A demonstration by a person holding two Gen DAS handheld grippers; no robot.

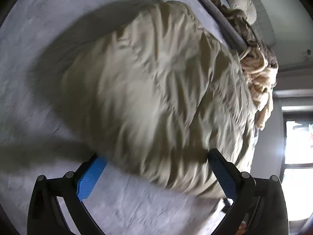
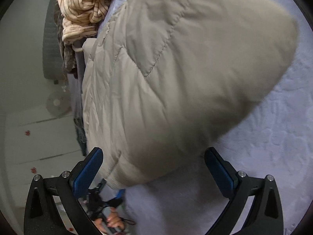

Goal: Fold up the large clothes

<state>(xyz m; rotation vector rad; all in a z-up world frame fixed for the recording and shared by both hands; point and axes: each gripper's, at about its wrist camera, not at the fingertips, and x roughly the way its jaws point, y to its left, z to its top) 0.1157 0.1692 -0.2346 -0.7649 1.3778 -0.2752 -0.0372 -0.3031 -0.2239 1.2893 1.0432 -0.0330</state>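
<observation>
**Both jaws wide over a beige padded jacket on the bed**

The beige quilted jacket (image 1: 156, 90) lies bunched in a puffy heap on a pale lavender bed cover (image 1: 39, 39), and it fills most of both views. Everything else is placed relative to this jacket.

The left gripper (image 1: 156, 162) has its jaws spread wide. Its 2 blue pads (image 1: 91, 178) stand well apart, with the near edge of the jacket showing between them. The picture is motion-blurred, so I cannot tell whether either pad touches the fabric; nothing is clamped between them.

The right gripper (image 2: 154, 160) also has its jaws spread wide. The 2 blue pads (image 2: 88, 170) flank the jacket's rounded near end, which bulges between them. The fabric there is blurred, and contact cannot be judged; the jaws do not close on it.

Beyond the jacket, at the far edge of the bed, sits a crumpled cream garment with thin dark stripes (image 2: 86, 5), just beside the jacket's far side. A brownish patterned cloth (image 2: 67, 56) hangs next to it over the bed edge. In the right wrist view, below the jacket's near end and off the bed, a hand (image 2: 112, 220) grips a dark handle. In the left wrist view a bright window (image 1: 297, 143) shows to the side of the jacket.
</observation>
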